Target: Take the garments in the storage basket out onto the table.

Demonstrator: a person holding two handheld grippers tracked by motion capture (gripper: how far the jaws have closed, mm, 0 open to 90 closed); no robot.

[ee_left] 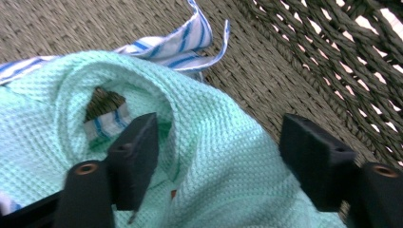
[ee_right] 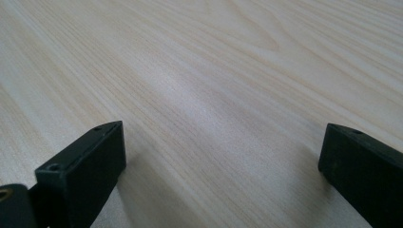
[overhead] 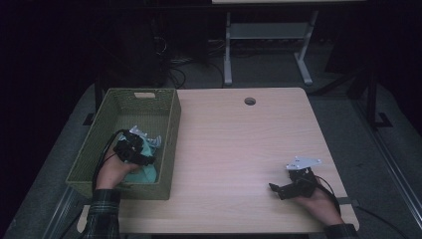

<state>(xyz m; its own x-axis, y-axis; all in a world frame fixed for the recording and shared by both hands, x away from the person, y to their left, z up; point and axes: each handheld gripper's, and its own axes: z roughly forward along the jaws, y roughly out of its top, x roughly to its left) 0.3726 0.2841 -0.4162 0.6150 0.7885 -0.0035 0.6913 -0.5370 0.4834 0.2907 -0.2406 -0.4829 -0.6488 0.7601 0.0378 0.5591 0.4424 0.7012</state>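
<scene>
Down on the table (overhead: 239, 149), seen from the high view, the left gripper (overhead: 133, 149) reaches into the green woven basket (overhead: 171, 129) at the left edge, over a mint cloth (overhead: 147, 173) lying inside it. The right gripper (overhead: 293, 186) rests on bare wood near the front right, apparently waiting its turn.

From the left gripper view, the jaws straddle a raised fold of the mint cloth (ee_left: 223, 156), fairly wide and not yet pinching it; a blue-striped cloth (ee_left: 180, 45) lies beneath, against the basket floor.

From the right gripper view, the jaws stand wide apart over plain tabletop (ee_right: 214, 95), holding nothing.
</scene>
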